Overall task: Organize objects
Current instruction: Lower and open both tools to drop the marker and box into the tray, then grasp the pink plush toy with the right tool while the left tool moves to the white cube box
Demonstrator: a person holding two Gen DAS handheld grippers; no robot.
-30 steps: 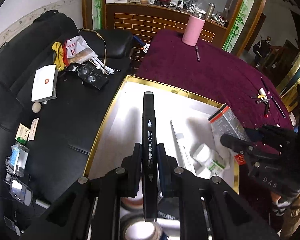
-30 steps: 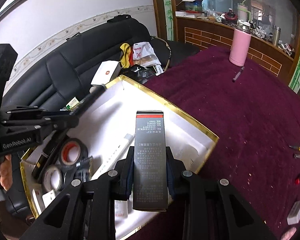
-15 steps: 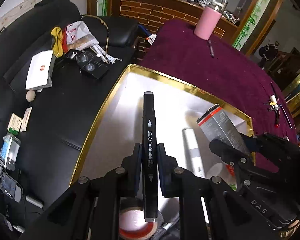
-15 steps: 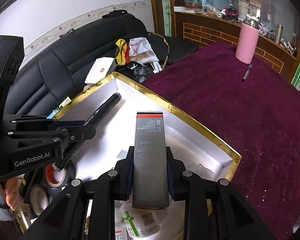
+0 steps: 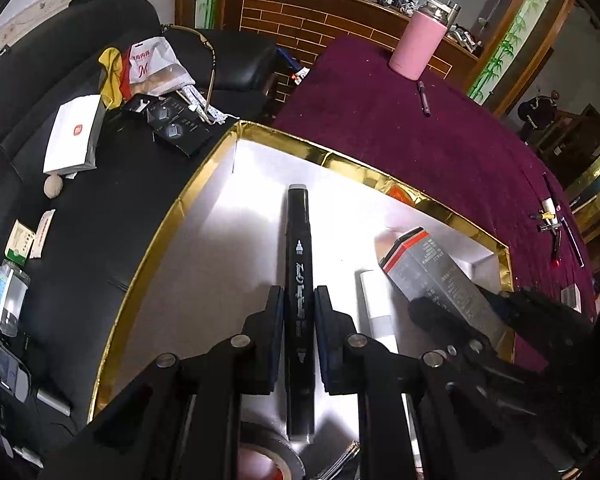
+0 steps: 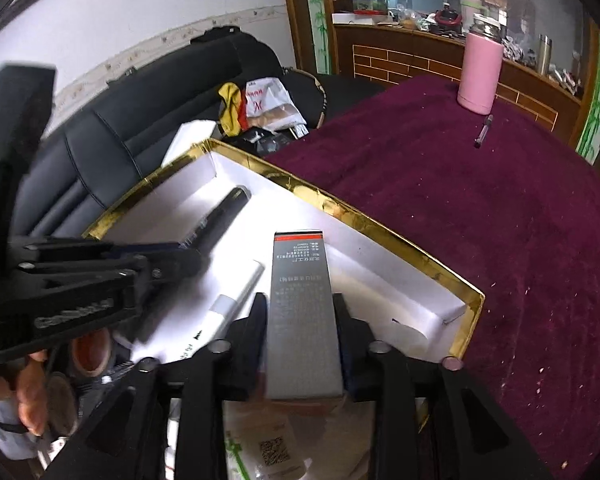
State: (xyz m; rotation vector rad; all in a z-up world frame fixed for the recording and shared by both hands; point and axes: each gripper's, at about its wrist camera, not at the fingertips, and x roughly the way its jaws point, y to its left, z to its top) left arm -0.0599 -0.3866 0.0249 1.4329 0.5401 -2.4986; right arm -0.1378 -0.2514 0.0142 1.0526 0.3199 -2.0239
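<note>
My left gripper (image 5: 299,300) is shut on a black marker (image 5: 299,248), held low over the white floor of a gold-rimmed box (image 5: 340,160). My right gripper (image 6: 300,304) is shut on a grey carton with a red band (image 6: 302,292), held over the same box (image 6: 380,224). The carton (image 5: 432,272) and right gripper (image 5: 480,320) show at the right of the left wrist view. The marker (image 6: 224,216) and left gripper (image 6: 180,260) show at the left of the right wrist view. A white tube (image 6: 236,300) lies in the box between them.
Tape rolls (image 5: 268,456) lie at the box's near end. The box sits on a purple table (image 6: 500,208) with a pink bottle (image 6: 480,72) and a pen (image 6: 483,132). A black sofa (image 5: 100,184) with boxes and bags is at the left.
Both grippers have moved forward and lower into the box with their objects. The marker and the carton now sit close above the box floor, side by side.
</note>
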